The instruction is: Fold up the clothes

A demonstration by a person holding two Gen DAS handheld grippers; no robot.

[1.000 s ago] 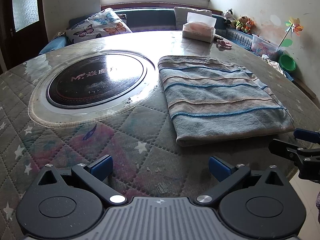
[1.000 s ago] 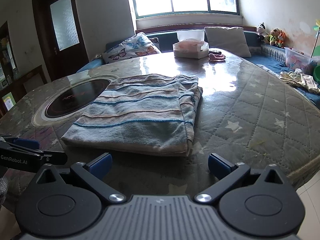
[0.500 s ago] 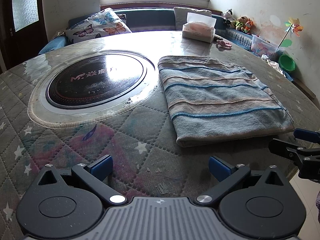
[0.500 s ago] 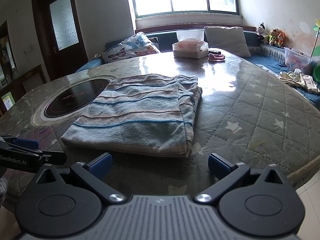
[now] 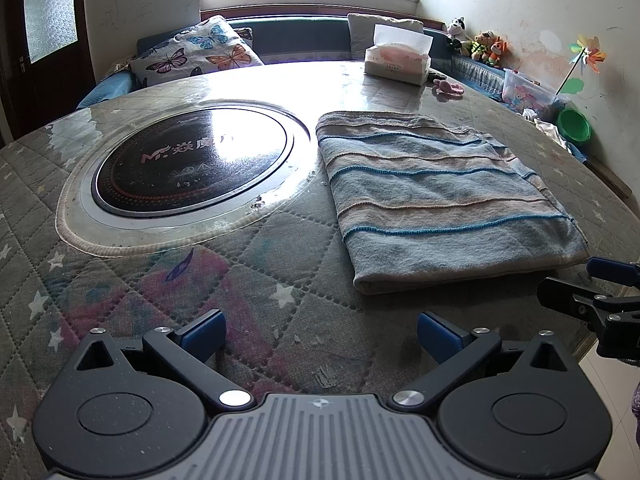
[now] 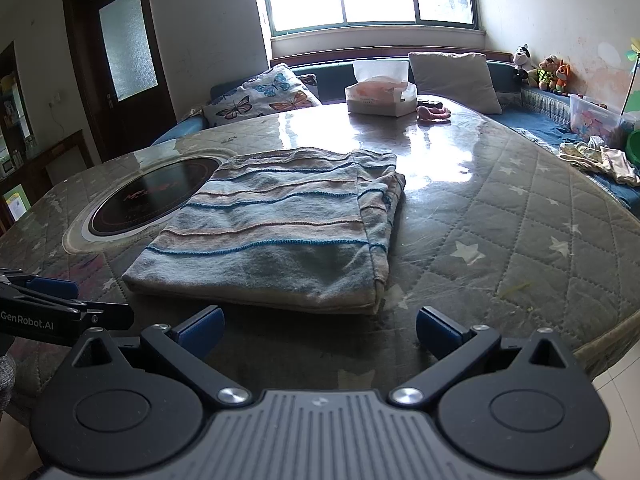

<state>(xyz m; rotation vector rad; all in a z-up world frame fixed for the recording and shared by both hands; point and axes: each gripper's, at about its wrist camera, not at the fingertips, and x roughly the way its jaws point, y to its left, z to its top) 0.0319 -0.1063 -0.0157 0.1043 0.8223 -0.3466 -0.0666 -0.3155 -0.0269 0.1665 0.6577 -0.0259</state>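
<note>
Nothing moved; folded striped garment (image 5: 440, 196) flat, both tongs (image 5: 320, 330) (image 6: 318, 328) spread, empty.

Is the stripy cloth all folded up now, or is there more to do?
It looks nearly done. The cloth lies flat on the table as a neat folded rectangle, layers stacked along its edges. Nothing is in hand: the left tongs and right tongs are both open and empty, short of the cloth. What may be left is one more fold, though no other clothes wait on the table.

Round black glass hob (image 5: 192, 164) set into quilted, star-printed table (image 5: 120, 280). White tissue box (image 5: 398, 60) near far edge, pink trinket (image 5: 448, 89) just beside. Butterfly-print cushion (image 5: 196, 54) beyond.
</note>
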